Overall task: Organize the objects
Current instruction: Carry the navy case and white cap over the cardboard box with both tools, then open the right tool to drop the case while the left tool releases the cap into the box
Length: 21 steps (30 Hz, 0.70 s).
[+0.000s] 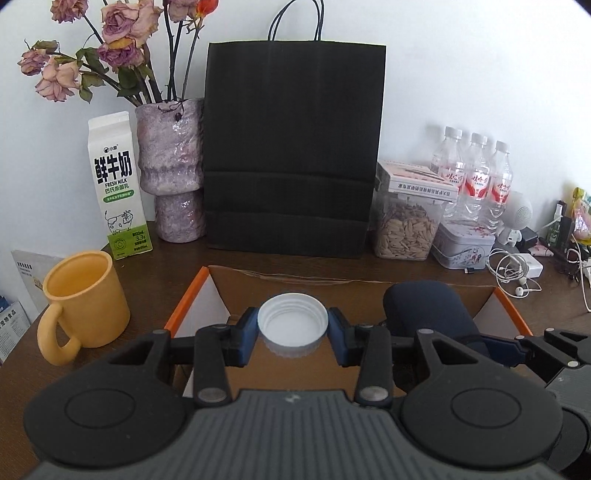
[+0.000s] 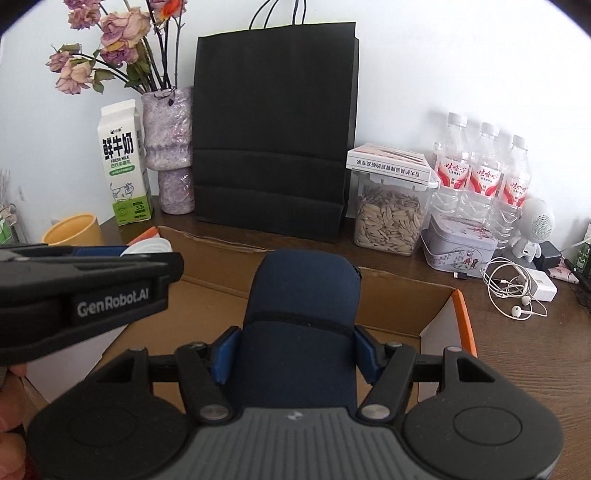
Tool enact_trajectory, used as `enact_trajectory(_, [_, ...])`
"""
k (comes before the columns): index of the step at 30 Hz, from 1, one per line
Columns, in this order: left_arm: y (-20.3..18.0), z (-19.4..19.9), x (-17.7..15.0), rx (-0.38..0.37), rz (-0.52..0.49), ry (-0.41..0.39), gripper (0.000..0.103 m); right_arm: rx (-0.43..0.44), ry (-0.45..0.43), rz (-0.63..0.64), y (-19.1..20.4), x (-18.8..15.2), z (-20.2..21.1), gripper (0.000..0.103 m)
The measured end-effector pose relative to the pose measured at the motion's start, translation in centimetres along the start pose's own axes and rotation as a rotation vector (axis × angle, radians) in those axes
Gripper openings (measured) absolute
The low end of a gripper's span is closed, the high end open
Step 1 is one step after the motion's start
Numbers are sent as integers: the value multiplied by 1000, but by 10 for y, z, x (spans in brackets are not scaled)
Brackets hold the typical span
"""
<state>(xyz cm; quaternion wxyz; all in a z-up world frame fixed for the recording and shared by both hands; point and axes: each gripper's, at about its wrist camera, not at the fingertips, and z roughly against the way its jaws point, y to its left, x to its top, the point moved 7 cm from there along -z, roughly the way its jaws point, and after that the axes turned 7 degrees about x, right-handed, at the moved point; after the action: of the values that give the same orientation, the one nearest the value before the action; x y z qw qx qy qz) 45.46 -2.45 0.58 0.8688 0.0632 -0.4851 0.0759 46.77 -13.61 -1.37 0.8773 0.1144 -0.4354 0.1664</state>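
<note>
Two grippers, both loaded, both hanging over the open cardboard box [image 1: 369, 291]. Left gripper [image 1: 292, 328]: blue pads clamped on either side of a white screw lid [image 1: 292, 320], open side facing up (threads visible inside). Right gripper [image 2: 295, 349]: pads squeezed against the sides of a navy pouch [image 2: 301, 314], some soft fabric case with a black seam band, sticking out forward past the fingers. Same pouch visible from the left camera too, just right of the lid. Box with orange edge trim [image 2: 466, 321], sitting on a dark wooden table [image 2: 524, 354].

Further out: yellow mug [image 1: 83, 299] left of the box, milk carton [image 1: 118, 184] behind it, then a purple vase [image 1: 173, 166] with dried roses [image 1: 122, 33]. Black paper bag [image 1: 293, 147] upright against the wall, dead centre. Right of that, a clear jar of seeds [image 2: 388, 218], a small tin [image 2: 458, 247], three water bottles [image 2: 484, 177], tangled white earphones [image 2: 513, 291].
</note>
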Motion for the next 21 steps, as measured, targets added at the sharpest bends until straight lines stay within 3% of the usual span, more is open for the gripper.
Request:
enact_trajectory(5, [5, -6, -5, -5, 27, 38, 43, -10, 30, -21, -3, -3, -5, 66])
enact_trajectory(6, [6, -5, -6, -6, 30, 40, 55, -16, 28, -19, -4, -3, -4, 75])
enact_trajectory(7, [7, -4, -6, -3, 32, 39, 82, -25, 26, -18, -4, -3, -3, 90])
enact_trajectory(9, [10, 0, -5, 24, 29, 8, 103, -34, 13, -17, -5, -3, 0, 96])
enact_trajectory(21, [14, 20, -5, 36, 20, -7, 103, -43, 11, -7, -4, -7, 16, 101])
